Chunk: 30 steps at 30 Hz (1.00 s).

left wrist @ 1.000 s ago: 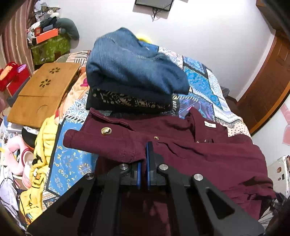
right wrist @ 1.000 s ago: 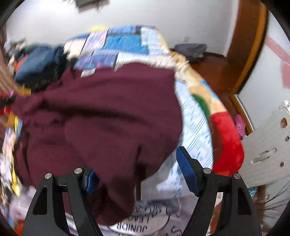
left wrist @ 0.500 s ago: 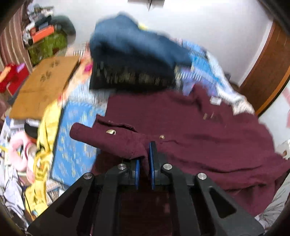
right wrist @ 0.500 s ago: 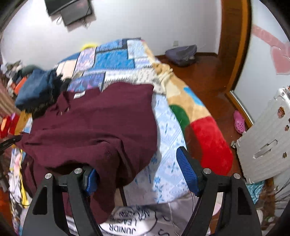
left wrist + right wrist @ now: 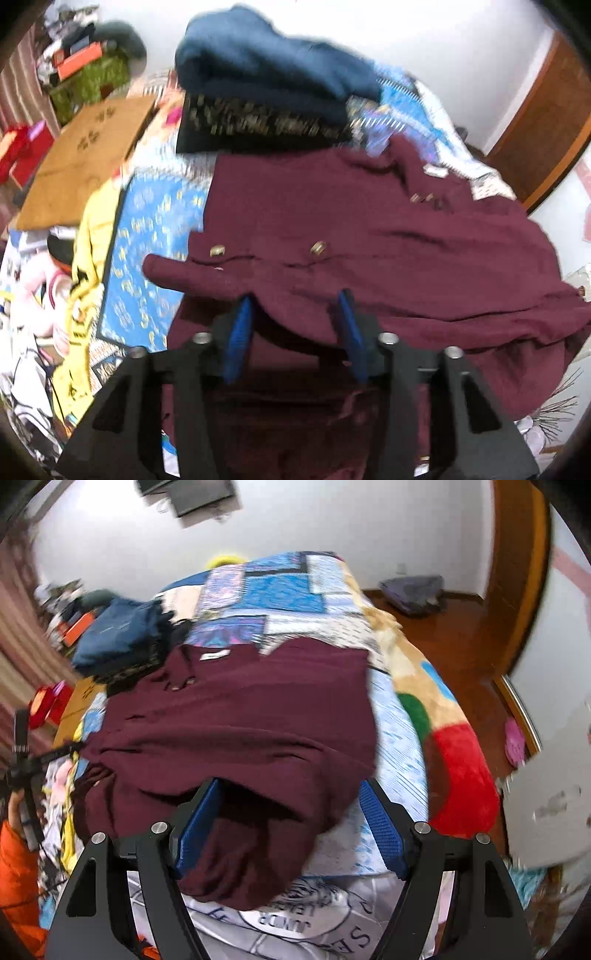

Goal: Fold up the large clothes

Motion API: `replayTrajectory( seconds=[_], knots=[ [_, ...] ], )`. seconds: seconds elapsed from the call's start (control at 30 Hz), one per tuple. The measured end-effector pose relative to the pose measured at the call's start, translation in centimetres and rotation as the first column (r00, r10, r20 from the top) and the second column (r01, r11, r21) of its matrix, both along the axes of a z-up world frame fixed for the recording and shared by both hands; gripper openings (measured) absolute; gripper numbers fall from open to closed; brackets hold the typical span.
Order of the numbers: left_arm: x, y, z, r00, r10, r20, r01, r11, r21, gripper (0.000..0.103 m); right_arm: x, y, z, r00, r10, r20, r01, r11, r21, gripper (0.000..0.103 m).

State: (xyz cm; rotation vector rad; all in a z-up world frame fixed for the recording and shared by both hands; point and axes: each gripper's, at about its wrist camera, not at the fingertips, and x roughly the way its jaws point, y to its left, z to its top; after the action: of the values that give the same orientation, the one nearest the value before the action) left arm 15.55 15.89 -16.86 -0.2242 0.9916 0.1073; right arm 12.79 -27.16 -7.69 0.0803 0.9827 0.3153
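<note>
Maroon coat (image 5: 369, 229) lies long across the bed (image 5: 295, 590) near its front edge, just ahead of our left tongs (image 5: 295, 325) and right tongs (image 5: 291, 823), both wide open, holding nothing.

Bed (image 5: 410, 734) carrying clothes under a patchwork quilt (image 5: 280, 590).
A maroon garment (image 5: 369, 229) is lying spread across the quilt; a folded stack (image 5: 273, 92), blue on top, is sitting just behind it, and a yellow cloth (image 5: 88, 236) is trailing along the left edge.
</note>
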Motion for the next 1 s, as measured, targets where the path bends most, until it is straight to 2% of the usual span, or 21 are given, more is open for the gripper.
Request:
replayTrajectory(
  seconds=[0.13, 0.23, 0.3, 0.4, 0.57, 0.73, 0.83, 0.9, 0.93, 1.0],
  knots=[
    [-0.5, 0.0, 3.4, 0.997, 0.003, 0.082, -0.008, 0.999, 0.051, 0.065, 0.5, 1.8, 1.4, 0.997, 0.053, 0.054, -0.054, 0.999, 0.005, 0.074],
    [-0.5, 1.0, 5.3, 0.989, 0.024, 0.143, -0.035, 0.997, 0.074, 0.075, 1.5, 2.2, 2.2, 0.995, 0.055, 0.087, -0.058, 0.998, 0.026, 0.074],
    [-0.2, 1.9, 5.6, 0.986, 0.047, 0.161, -0.063, 0.993, 0.096, 0.083, 2.5, 2.1, 2.4, 0.994, 0.039, 0.098, -0.043, 0.998, 0.038, 0.074],
    [0.6, 3.7, 5.2, 0.985, 0.083, 0.154, -0.099, 0.990, 0.098, 0.084, 4.1, 1.4, 2.2, 0.996, -0.003, 0.093, -0.002, 0.999, 0.052, 0.074],
    [2.8, 6.7, 2.0, 0.989, 0.132, 0.068, -0.133, 0.991, 0.014, 0.084, 6.7, -0.4, 0.5, 0.996, -0.078, 0.039, 0.075, 0.995, 0.066, 0.074],
    [5.4, 9.1, -3.7, 0.988, 0.147, -0.050, -0.151, 0.985, -0.080, 0.084, 8.8, -2.6, -2.3, 0.987, -0.146, -0.067, 0.153, 0.982, 0.112, 0.074],
    [6.9, 10.7, -7.6, 0.978, 0.160, -0.136, -0.184, 0.965, -0.185, 0.083, 10.0, -3.8, -4.8, 0.972, -0.170, -0.162, 0.194, 0.969, 0.152, 0.074],
    [7.6, 11.2, -9.1, 0.978, 0.131, -0.160, -0.168, 0.955, -0.246, 0.080, 10.6, -4.1, -6.1, 0.964, -0.164, -0.210, 0.202, 0.964, 0.174, 0.074],
    [8.0, 11.3, -9.6, 0.983, 0.107, -0.149, -0.148, 0.942, -0.302, 0.080, 10.9, -4.2, -6.9, 0.961, -0.151, -0.234, 0.197, 0.962, 0.190, 0.074],
    [8.3, 11.6, -10.0, 0.987, 0.100, -0.125, -0.140, 0.920, -0.367, 0.080, 11.4, -4.3, -8.0, 0.955, -0.133, -0.264, 0.193, 0.957, 0.215, 0.074]
  ],
)
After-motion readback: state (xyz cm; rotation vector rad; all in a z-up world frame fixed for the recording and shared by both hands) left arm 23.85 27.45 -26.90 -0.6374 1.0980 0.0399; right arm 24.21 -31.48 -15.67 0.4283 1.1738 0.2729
